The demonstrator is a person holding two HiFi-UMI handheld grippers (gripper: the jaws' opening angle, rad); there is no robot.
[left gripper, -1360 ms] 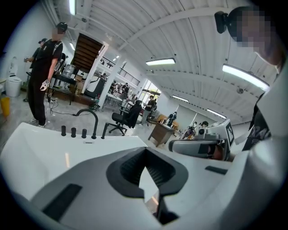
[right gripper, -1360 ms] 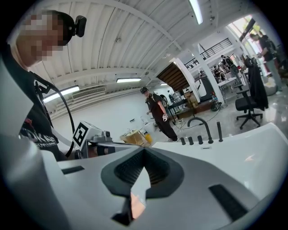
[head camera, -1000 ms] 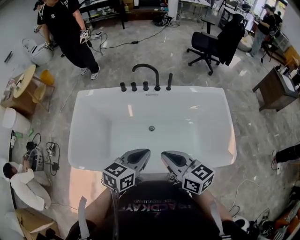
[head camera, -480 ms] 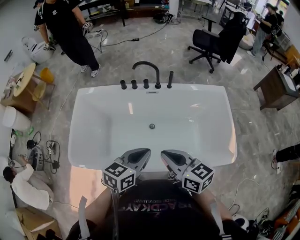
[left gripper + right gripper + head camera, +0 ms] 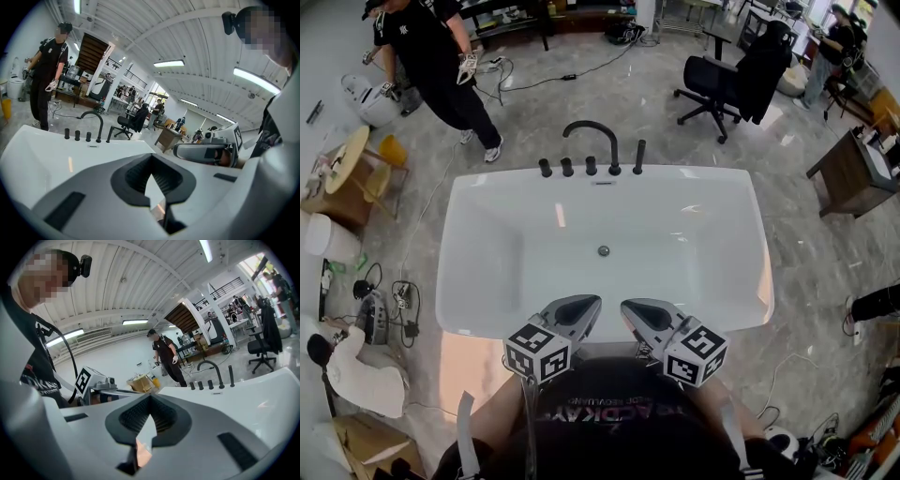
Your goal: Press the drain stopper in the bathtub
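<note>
The drain stopper (image 5: pixel 603 250) is a small round metal disc in the middle of the floor of the white bathtub (image 5: pixel 694 175), and nothing touches it. At the tub's far rim stands a black arched faucet (image 5: pixel 591 139), with 3 black knobs (image 5: pixel 567 168) in a row to its left and a black upright handle (image 5: pixel 638 157) to its right.

Both grippers sit at the tub's near rim, well apart from the stopper and close to the person's chest. The left gripper (image 5: pixel 580 310) has its jaws closed tip to tip with nothing between them. The right gripper (image 5: pixel 640 312), just beside it, is closed the same way and also empty. Each points toward the tub.

Beyond the tub's far rim, a black office chair (image 5: pixel 722 86) stands to the right on the grey floor, and a person in black clothes (image 5: pixel 431 56) stands to the left. A dark wooden table (image 5: pixel 853 178) is off the tub's right end.
</note>
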